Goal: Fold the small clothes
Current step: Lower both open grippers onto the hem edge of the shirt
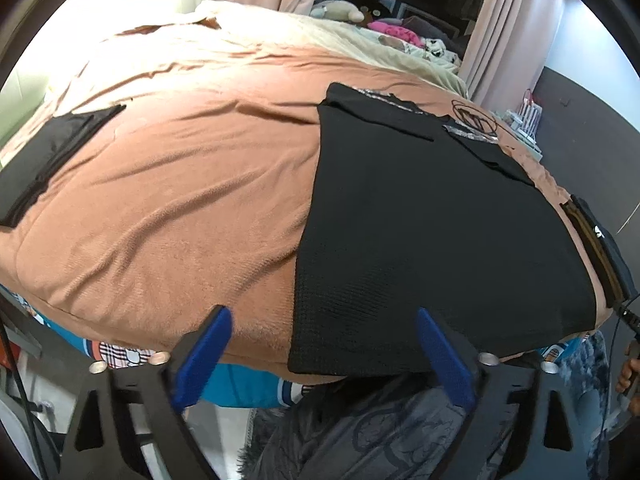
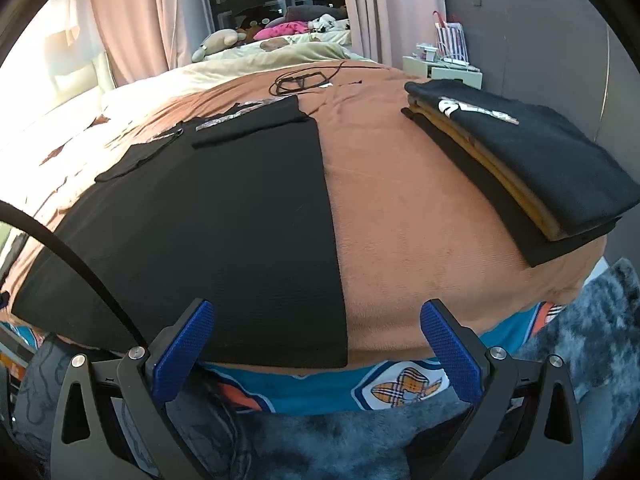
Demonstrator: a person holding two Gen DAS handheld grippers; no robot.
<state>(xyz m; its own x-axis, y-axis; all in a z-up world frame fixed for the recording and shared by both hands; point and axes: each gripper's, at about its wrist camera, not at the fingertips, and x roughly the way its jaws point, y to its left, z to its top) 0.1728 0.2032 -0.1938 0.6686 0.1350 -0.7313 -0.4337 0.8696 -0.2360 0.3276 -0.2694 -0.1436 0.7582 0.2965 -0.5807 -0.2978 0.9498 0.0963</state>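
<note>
Black shirt [image 1: 420, 216] lies flat on the bed [image 1: 180, 184], sleeves folded in, hem at the bed's near edge. Left gripper [image 1: 324, 356] is spread wide, nothing between the pads; its right finger [image 1: 444, 356] sits over the shirt's near-left hem corner, the left finger over bare blanket. Right gripper [image 2: 320, 348] is also wide and empty, with the shirt's near-right hem corner [image 2: 336, 356] between its fingers; can't tell if touching. Folded stack [image 2: 532, 168] (black, mustard, black) sits at the bed's right edge. No containers.

A shirt [image 2: 224, 216] lies on the bed [image 2: 400, 216], stack [image 2: 532, 168] to its right.
</note>
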